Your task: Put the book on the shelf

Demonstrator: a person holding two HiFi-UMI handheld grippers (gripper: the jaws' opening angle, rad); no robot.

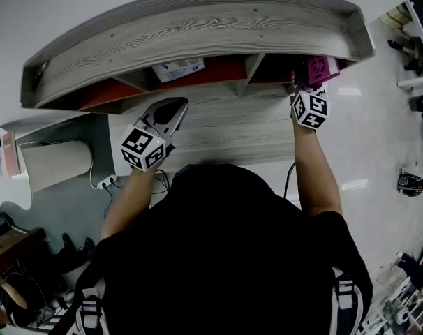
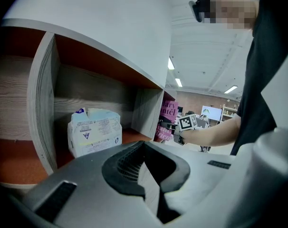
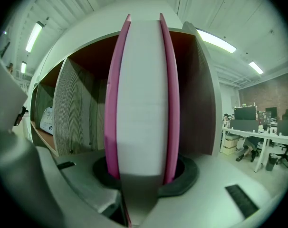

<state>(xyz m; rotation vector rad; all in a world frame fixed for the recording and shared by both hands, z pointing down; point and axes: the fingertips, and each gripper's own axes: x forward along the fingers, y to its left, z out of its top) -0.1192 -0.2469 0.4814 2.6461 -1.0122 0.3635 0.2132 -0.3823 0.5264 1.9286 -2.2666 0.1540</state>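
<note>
From the head view, the shelf [image 1: 197,33] runs across the top of my picture. My left gripper [image 1: 175,107] hangs in front of the shelf's middle compartment, where a white packet [image 1: 178,68] lies. My right gripper [image 1: 303,93] is up at the shelf's right-hand compartment, with the pink book [image 1: 320,68] at that opening.

In the left gripper view, the jaws meet at their tips and hold nothing. The white packet [image 2: 94,134] stands on the red floor of the compartment just ahead. Further along the shelf I can see the book [image 2: 168,110] at the mouth of the next compartment.

In the right gripper view, the jaws are clamped on the book [image 3: 144,94], one on each pink cover. It stands upright with its white page edge towards me, in the compartment right of the grey divider [image 3: 80,113]. I cannot tell whether it touches the shelf floor.
</note>
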